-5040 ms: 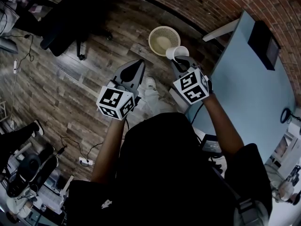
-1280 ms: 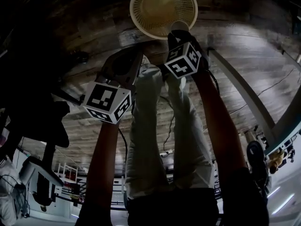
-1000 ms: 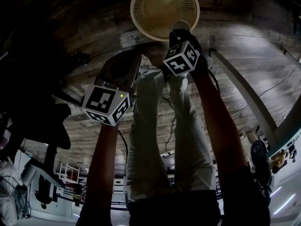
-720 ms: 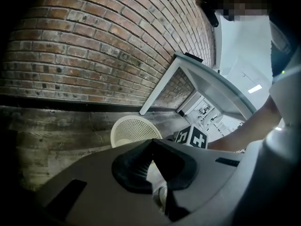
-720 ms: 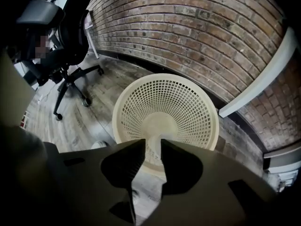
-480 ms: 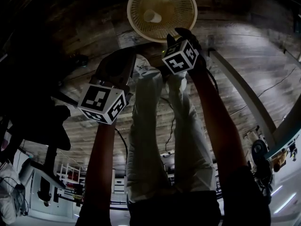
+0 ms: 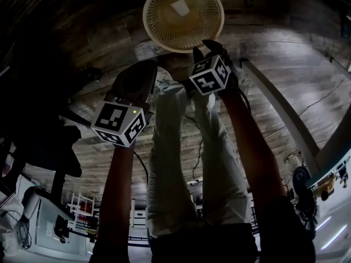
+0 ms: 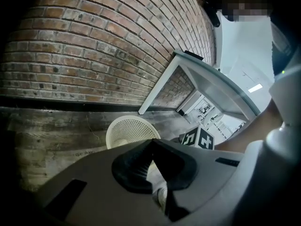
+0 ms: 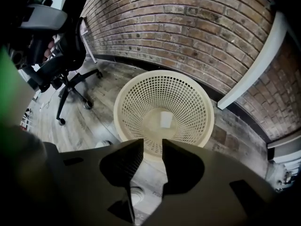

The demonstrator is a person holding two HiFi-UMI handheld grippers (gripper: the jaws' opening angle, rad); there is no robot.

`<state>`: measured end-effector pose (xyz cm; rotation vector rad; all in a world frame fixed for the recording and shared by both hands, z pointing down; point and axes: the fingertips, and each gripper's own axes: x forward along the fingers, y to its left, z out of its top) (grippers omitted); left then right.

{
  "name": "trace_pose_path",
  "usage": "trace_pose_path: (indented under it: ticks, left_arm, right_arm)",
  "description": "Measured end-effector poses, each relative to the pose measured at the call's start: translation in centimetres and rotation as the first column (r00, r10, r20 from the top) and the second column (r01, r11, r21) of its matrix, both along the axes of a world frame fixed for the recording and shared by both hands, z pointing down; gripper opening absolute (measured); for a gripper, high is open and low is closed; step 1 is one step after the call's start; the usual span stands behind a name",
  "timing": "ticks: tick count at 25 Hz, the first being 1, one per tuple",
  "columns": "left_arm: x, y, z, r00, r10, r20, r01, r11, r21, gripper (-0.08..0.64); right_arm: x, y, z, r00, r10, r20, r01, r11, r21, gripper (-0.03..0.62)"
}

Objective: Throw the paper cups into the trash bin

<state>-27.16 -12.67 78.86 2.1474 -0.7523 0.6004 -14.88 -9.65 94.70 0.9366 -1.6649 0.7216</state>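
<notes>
A cream mesh trash bin [image 7: 152, 30] stands on the wood floor, straight ahead of both grippers. One white paper cup [image 7: 180, 6] lies inside it on the bottom, and the right gripper view shows the cup [image 9: 165, 120] through the bin [image 9: 123, 102] opening. My right gripper [image 7: 207, 46] hovers just above the bin's near rim, open, with nothing between its fingers [image 9: 130, 150]. My left gripper [image 7: 143, 70] hangs to the left and a little nearer, shut and empty. From it the bin [image 8: 127, 127] shows past the closed tips.
A brick wall [image 9: 197, 27] rises right behind the bin. A white table leg [image 9: 254, 62] slants down on the bin's right, and the table top [image 8: 211, 76] shows above. A black office chair [image 9: 70, 55] stands on the left. The person's legs [image 7: 181, 147] are below the grippers.
The right gripper's jaws have opened and the paper cup has dropped from them into the bin, where it now lies on the bottom. Both grippers have stayed almost in place.
</notes>
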Motion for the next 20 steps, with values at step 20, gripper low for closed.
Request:
trace_pose_path:
  ticks: [20]
  left_arm:
    - [5.5, 0.2, -15.7, 1.000, -0.005, 0.010, 0.003, 0.993, 0.114, 0.009]
  right_arm:
    - [2.6, -0.1, -22.2, 0.990, -0.058, 0.130, 0.034, 0.982, 0.184, 0.006]
